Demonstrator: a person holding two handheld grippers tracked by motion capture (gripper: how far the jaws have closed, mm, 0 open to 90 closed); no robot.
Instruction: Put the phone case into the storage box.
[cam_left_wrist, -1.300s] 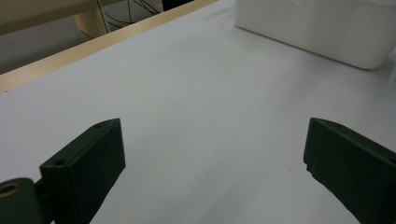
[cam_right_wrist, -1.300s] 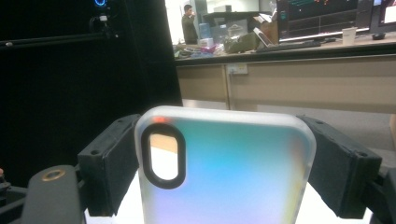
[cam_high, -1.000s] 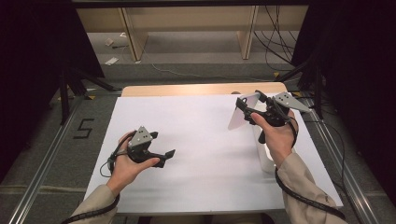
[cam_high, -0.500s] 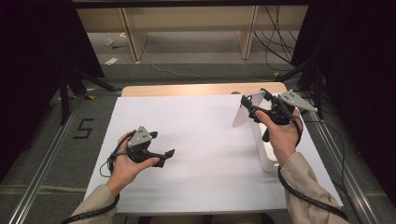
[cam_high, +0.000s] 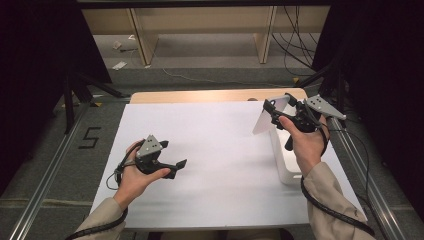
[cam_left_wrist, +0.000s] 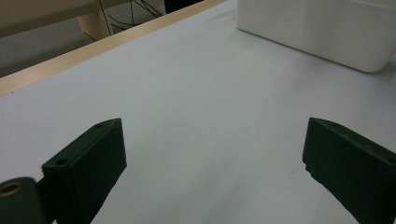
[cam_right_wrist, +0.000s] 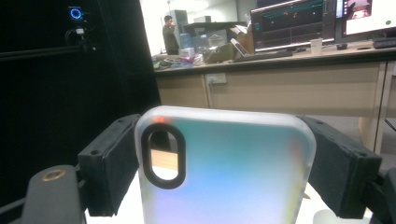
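While the left gripper (cam_high: 172, 165) rests low over the white sheet (cam_high: 215, 150) at lower left of the high view, the right gripper (cam_high: 272, 111) is raised at upper right, clamped on a translucent phone case (cam_high: 264, 119). The case hangs tilted above the sheet, just left of a white box (cam_high: 285, 160) that stands along the sheet's right side under the right hand (cam_high: 305, 142). Holding the case clear of the surface probably keeps it free to be turned or carried toward the box. The left hand (cam_high: 137, 175) lies on the sheet, which suggests it is waiting its turn.

Seen from the left gripper view, two black jaws rise from the lower corners, spread wide with nothing between them, so this claw is open. Beyond them the bare sheet (cam_left_wrist: 205, 107) runs to the wooden table edge (cam_left_wrist: 93, 46) at upper left, and the box (cam_left_wrist: 322, 32) fills the upper right corner, well apart from the jaws.

From the right gripper view, the case (cam_right_wrist: 224, 172) sits at centre frame between the two jaws, whose pads press its long edges. Its oval camera cut-out (cam_right_wrist: 163, 156) is at the left. Gripping by the edges likely leaves the broad faces free. Behind it stand desks with monitors (cam_right_wrist: 289, 23) at upper right.
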